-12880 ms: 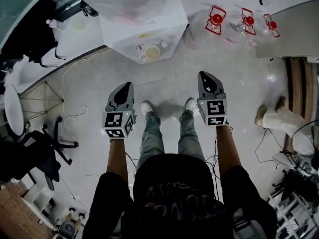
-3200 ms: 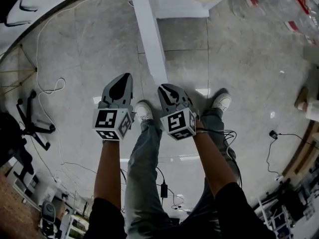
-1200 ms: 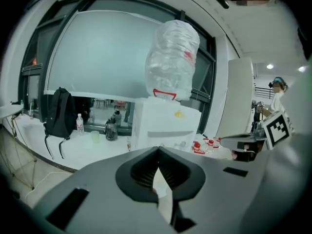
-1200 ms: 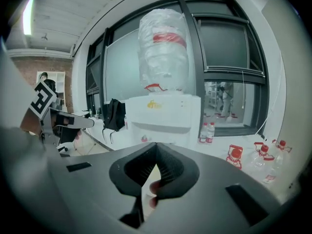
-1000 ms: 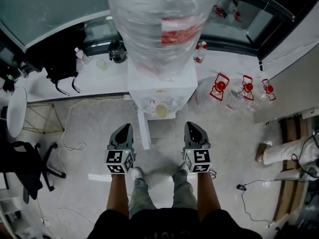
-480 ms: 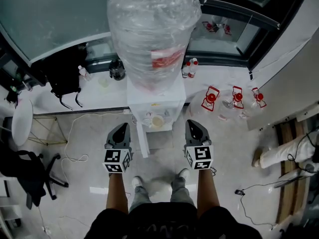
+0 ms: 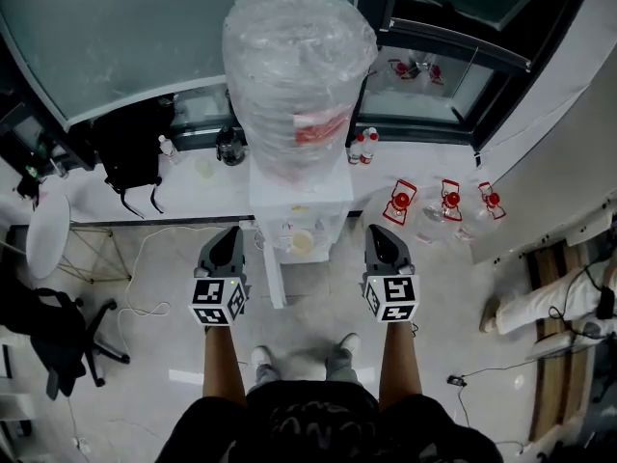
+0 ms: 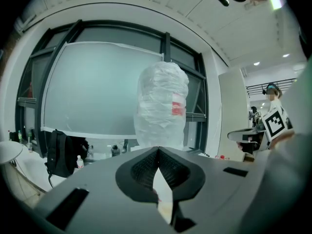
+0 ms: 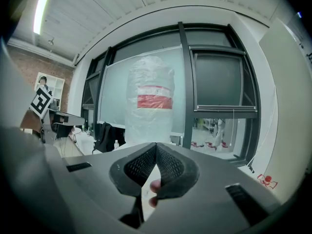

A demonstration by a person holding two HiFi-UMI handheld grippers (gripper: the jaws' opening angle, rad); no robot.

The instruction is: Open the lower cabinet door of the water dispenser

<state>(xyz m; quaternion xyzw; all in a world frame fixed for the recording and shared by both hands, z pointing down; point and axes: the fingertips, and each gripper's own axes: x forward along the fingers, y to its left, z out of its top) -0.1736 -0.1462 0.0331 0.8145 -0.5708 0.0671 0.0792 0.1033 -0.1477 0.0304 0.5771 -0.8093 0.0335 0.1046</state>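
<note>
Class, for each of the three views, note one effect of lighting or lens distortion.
Head view: the glossy pale grey floor carries faint light reflections. Left gripper view: the dark metal window frame bows in a fisheye curve. Right gripper view: the long ceiling strip light glares; corners vignette black.

One overhead, two level; all share dispenser (image 7: 301,193)

A black bag (image 7: 130,152) lies left, red-capped jugs (image 7: 450,201) right.

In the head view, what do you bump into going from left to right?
First the black backpack → left gripper → water dispenser → right gripper → red-capped jugs.
</note>
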